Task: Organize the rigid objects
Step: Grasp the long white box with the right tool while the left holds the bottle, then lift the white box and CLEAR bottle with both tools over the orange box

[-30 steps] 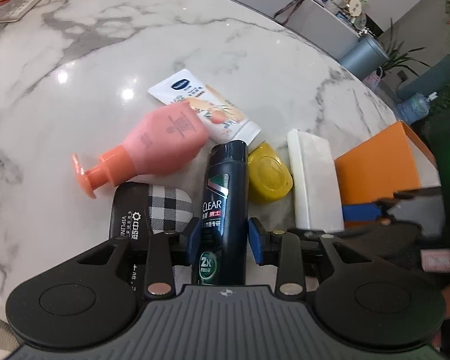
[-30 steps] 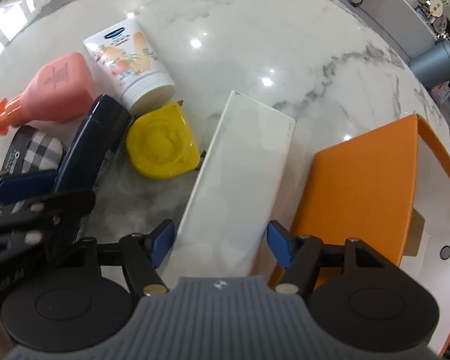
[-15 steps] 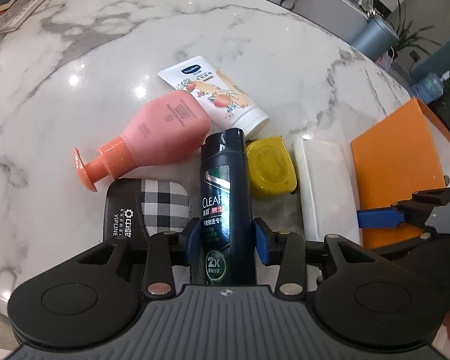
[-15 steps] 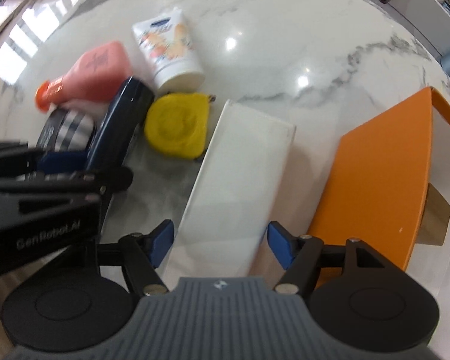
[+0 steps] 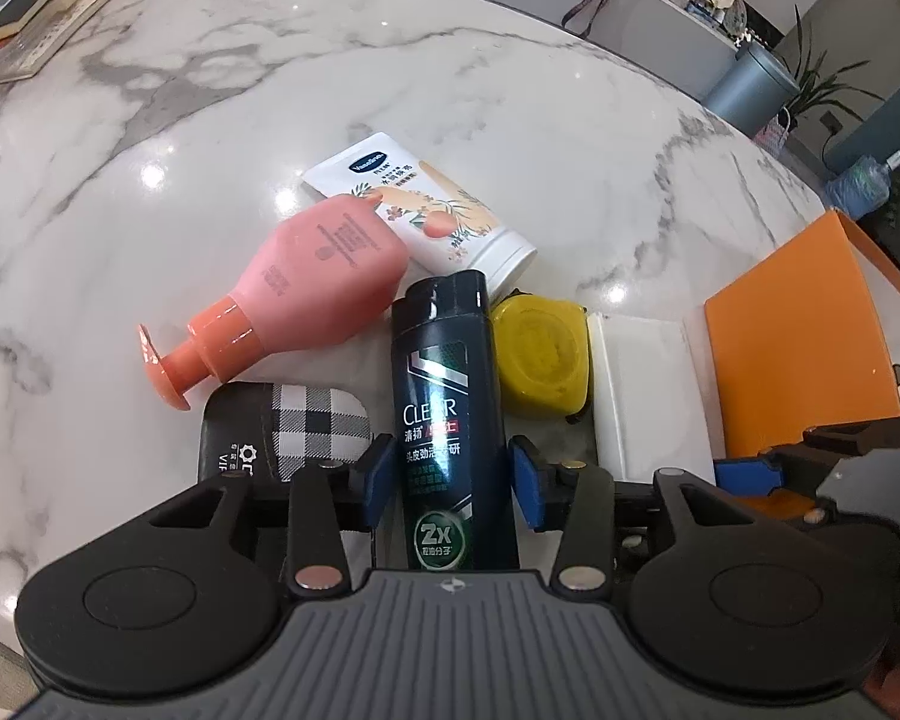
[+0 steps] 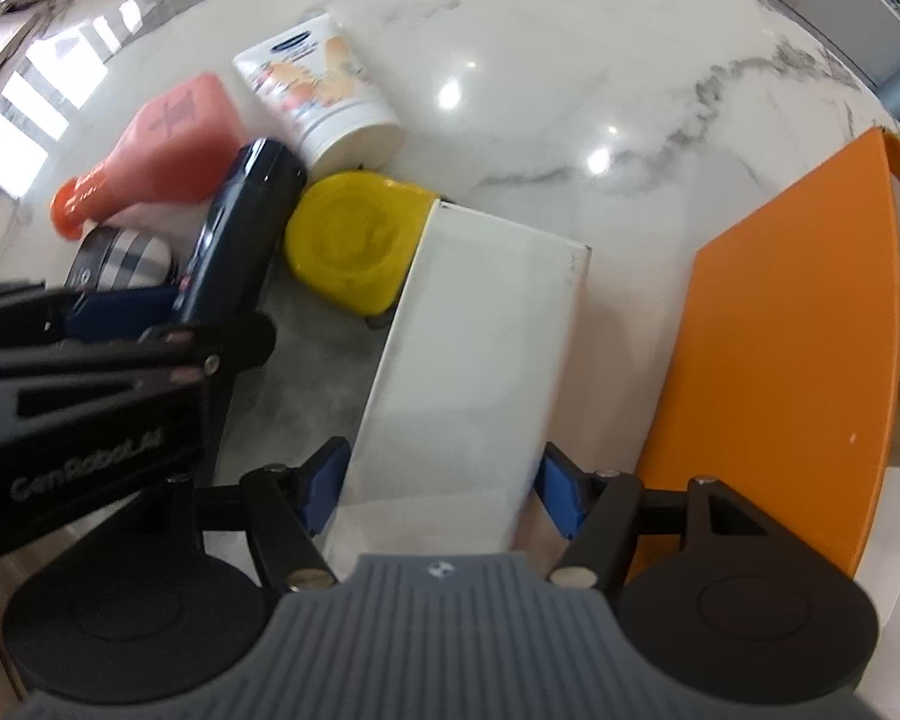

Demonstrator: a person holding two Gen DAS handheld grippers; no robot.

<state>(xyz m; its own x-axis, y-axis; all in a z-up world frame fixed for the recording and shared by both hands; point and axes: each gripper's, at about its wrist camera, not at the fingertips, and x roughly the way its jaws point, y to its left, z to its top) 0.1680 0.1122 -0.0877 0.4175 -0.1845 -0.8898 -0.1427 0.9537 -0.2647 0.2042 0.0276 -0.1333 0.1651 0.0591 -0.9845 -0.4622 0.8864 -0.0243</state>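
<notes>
Marble tabletop [image 5: 510,90] carries a cluster near its near edge. Left gripper [image 5: 450,474] straddles the dark shampoo bottle [image 5: 444,372], jaws opening, pads just off its sides. Right gripper [image 6: 444,480] clamps the white box [image 6: 480,330] (orange box [image 6: 792,330] beside it).

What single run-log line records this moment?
left gripper: jaws opening around dark shampoo bottle | right gripper: jaws astride white box | table

Glossy marble table [image 5: 510,90], shiny dark plastic shampoo bottle [image 5: 444,384] — smooth matt white box [image 6: 474,348], pink plastic pump bottle [image 5: 318,276]
</notes>
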